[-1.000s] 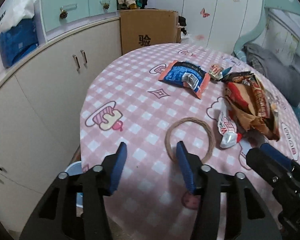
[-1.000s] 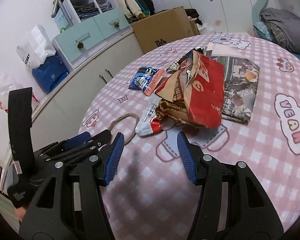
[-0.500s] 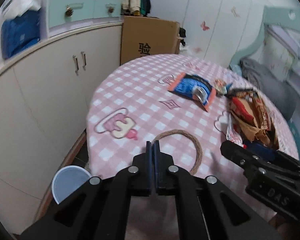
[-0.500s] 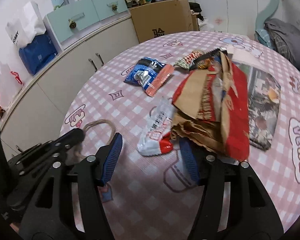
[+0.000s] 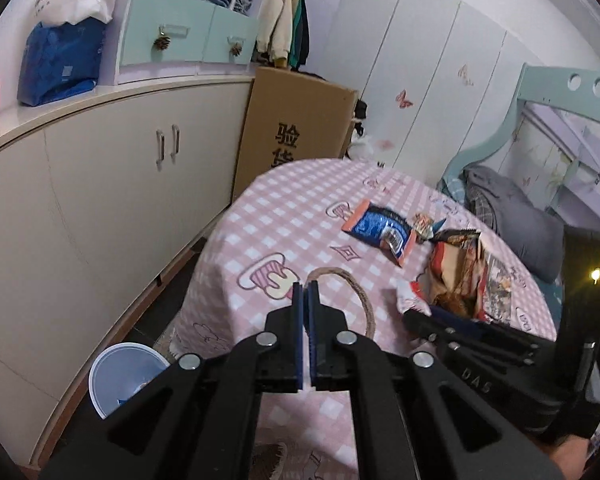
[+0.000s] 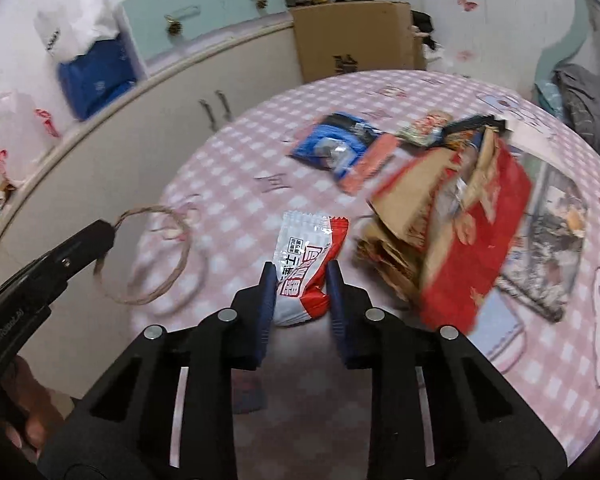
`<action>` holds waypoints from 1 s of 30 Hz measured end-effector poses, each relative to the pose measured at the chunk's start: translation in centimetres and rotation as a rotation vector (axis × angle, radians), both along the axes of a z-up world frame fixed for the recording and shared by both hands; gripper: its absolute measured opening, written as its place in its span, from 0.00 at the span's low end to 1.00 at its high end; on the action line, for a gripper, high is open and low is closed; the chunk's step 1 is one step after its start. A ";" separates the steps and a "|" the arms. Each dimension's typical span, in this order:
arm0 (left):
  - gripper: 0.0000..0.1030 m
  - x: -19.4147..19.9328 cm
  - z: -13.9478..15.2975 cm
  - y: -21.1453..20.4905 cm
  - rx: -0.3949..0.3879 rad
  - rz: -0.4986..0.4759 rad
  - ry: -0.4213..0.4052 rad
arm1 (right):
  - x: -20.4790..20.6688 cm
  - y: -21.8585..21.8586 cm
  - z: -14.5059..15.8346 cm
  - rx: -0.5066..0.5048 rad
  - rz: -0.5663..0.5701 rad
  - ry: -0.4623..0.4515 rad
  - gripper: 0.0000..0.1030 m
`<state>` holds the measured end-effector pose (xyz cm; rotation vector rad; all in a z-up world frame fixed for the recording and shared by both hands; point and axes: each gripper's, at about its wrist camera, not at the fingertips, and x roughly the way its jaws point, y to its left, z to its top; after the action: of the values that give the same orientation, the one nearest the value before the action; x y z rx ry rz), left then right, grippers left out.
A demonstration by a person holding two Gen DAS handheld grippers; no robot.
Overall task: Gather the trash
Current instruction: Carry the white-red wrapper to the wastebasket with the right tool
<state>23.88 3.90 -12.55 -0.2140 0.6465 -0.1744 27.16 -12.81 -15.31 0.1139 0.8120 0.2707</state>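
Observation:
My left gripper (image 5: 305, 294) is shut on the brown twine ring (image 5: 358, 292) and lifts it off the pink checked table (image 5: 292, 216); the ring hangs from its tip in the right wrist view (image 6: 168, 256). My right gripper (image 6: 301, 280) is partly closed around the white and red snack wrapper (image 6: 306, 264), its pads at the wrapper's sides. A blue snack bag (image 6: 340, 146), a small candy wrapper (image 6: 424, 126) and a crumpled red and brown paper bag (image 6: 460, 216) lie further back.
A blue bin (image 5: 124, 376) stands on the floor left of the table. White cabinets (image 5: 100, 200) and a cardboard box (image 5: 296, 120) are behind. A magazine (image 6: 556, 240) lies under the paper bag. A bed (image 5: 512, 216) is at the right.
My left gripper closed on the twine ring and lifted it toward the table's left edge. My right gripper moved forward to the white and red wrapper and narrowed around it.

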 end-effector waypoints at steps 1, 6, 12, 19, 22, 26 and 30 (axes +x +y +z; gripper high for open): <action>0.02 -0.2 0.1 0.5 -0.008 0.007 -0.005 | -0.3 0.7 0.2 0.004 0.017 -0.010 0.24; 0.02 -1.2 0.2 3.5 -0.030 0.065 -0.013 | -1.6 4.2 1.4 0.025 0.099 -0.055 0.24; 0.02 -2.9 -0.1 8.3 -0.046 0.160 -0.016 | -2.5 9.7 1.9 0.072 0.226 -0.077 0.24; 0.02 -4.0 -2.0 14.6 -0.012 0.313 0.019 | -2.0 16.6 0.4 0.090 0.355 -0.046 0.24; 0.02 -4.2 -3.2 17.2 -0.004 0.389 0.050 | -1.7 19.1 -0.6 0.095 0.397 -0.028 0.24; 0.02 -4.2 -4.9 19.8 -0.024 0.449 0.085 | -1.0 22.4 -2.4 0.101 0.442 -0.002 0.24; 0.02 -4.2 -6.7 22.0 -0.021 0.512 0.117 | -0.1 25.3 -4.2 0.092 0.473 0.016 0.24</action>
<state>19.70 25.92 -19.26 -0.4041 0.6861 0.3261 27.04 12.51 -19.49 0.0083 0.8356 0.7546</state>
